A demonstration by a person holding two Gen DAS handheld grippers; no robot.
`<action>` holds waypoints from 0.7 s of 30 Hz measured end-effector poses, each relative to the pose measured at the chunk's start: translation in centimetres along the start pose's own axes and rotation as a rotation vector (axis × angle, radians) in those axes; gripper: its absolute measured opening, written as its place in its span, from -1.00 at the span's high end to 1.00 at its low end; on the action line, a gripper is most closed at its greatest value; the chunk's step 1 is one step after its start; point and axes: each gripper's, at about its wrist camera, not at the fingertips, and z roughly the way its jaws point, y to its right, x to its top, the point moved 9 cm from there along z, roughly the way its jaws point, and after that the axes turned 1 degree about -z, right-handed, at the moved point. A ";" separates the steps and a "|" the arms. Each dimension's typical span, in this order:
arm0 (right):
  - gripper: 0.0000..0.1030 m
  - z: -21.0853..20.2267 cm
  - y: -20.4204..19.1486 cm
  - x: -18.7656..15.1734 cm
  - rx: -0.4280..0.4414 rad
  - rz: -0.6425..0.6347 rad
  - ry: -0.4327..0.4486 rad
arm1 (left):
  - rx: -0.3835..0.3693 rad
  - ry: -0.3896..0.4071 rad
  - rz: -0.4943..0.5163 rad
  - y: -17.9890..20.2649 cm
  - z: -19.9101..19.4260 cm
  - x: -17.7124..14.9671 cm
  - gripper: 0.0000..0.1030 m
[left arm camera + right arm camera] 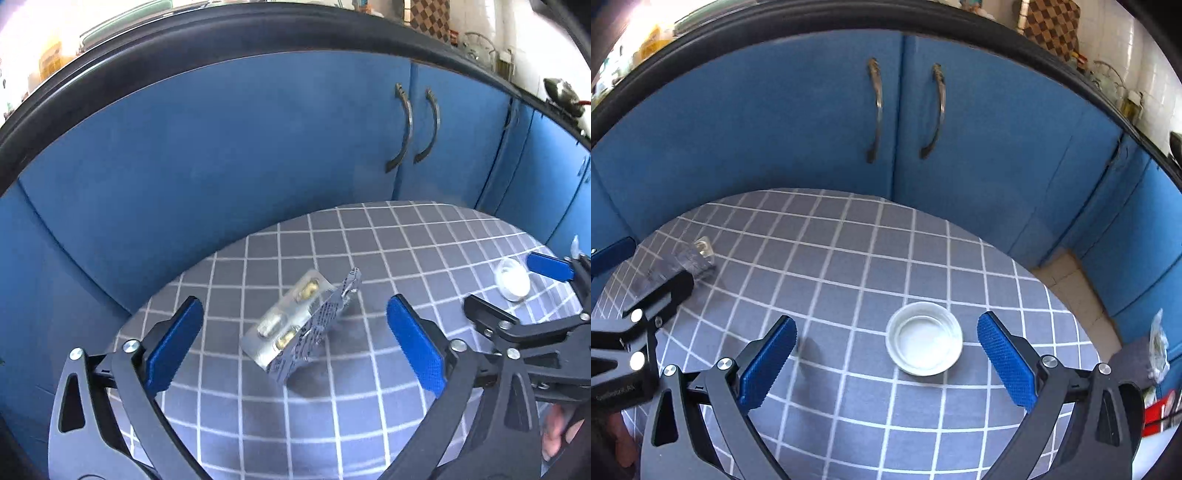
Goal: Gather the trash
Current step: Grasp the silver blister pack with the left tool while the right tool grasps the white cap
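Both grippers stood over a round table with a grey checked cloth, blue cupboard doors behind it.

Left gripper: jaws spread wide, nothing held. A folded blister pack lay on the cloth between the blue pads, touching neither; it was propped up on its fold, tilted, with a few capsules visible in the clear side.

Right gripper: jaws likewise wide, nothing held. A white cap lay open side up between the pads, nearer the right pad, apart from both.

Step in hand, as judged: closing on each piece of trash.
- Pack is thin and springy. Better to bring the pads down until they flank the raised fold and squeeze across it, rather than across the flat sheet, which would likely buckle or skate away.
- Cap is low and rigid. Pads should sink almost to the cloth and be centred first by a shift to the right, else one pad may shove it aside.
- Risk: pinching cloth along with either item.

Differences between views:
- Left wrist view gave the pack's fold and contents; in the right wrist view it was a blur at far left, part hidden by the left gripper's frame.
- Right wrist view showed the cap's rim and hollow plainly, plus floor tile and a crumpled wrapper at the right edge, absent from the left view.
- No bin appeared in either.
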 end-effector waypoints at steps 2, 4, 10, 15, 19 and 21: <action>-0.87 0.0 0.1 0.0 -0.002 0.002 -0.004 | -0.015 -0.036 -0.007 0.2 0.8 0.0 -0.62; -0.85 0.2 0.3 0.2 -0.003 -0.004 -0.005 | -0.033 -0.055 -0.016 0.2 1.4 0.1 -0.44; -0.50 0.3 -0.5 -0.2 -0.002 -0.037 0.012 | -0.069 -0.076 -0.026 0.1 1.3 -1.1 0.20; 0.25 -0.4 -0.7 -0.7 0.041 -0.019 0.017 | -0.099 -0.072 -0.064 -0.6 -0.1 -2.4 0.28; 0.25 -1.0 0.0 -1.4 0.065 -0.002 0.029 | -0.090 -0.056 -0.078 -1.1 -1.6 -2.9 0.29; 0.25 -1.7 0.6 -1.9 0.077 0.010 0.046 | -0.077 -0.043 -0.082 -1.2 -2.5 -3.0 0.29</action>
